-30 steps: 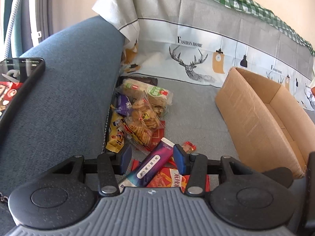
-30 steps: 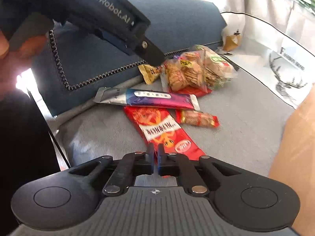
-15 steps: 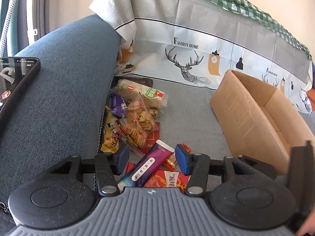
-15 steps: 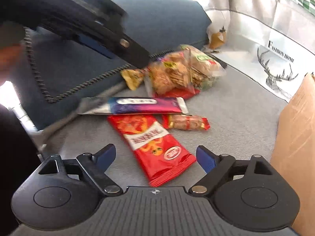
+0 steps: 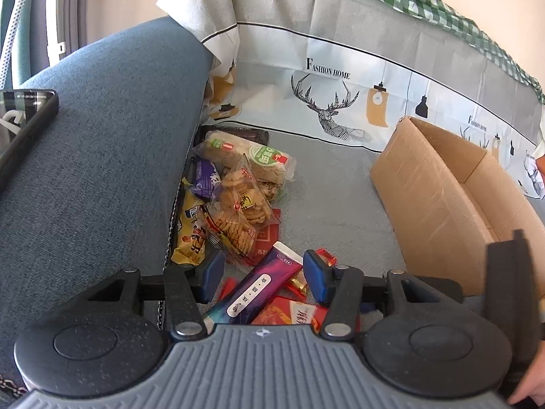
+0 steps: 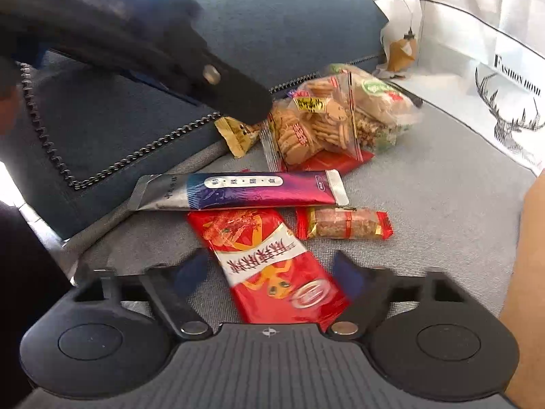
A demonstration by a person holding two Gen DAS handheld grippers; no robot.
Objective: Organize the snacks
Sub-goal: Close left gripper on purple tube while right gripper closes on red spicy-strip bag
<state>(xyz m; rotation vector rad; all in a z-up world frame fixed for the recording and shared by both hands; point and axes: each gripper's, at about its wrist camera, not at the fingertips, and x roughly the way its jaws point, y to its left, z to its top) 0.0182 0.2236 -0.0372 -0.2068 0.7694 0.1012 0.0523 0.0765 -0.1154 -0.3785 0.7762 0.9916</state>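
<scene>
Snack pile (image 5: 238, 201) left of box (image 5: 439, 204) (well apart)

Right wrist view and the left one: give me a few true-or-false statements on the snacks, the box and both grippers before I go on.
1. The red packet lies between the right gripper fingers. True; the jaws are closing, pads not yet on it.
2. The purple packet is inside the cardboard box. False; it lies on the grey sofa seat.
3. The cardboard box stands open. True.
4. The left gripper is clamped on the biscuit bag. False; its jaws are open over the purple packet.
5. The small red bar sits atop the biscuit bag. False; it lies beside the red packet.
</scene>
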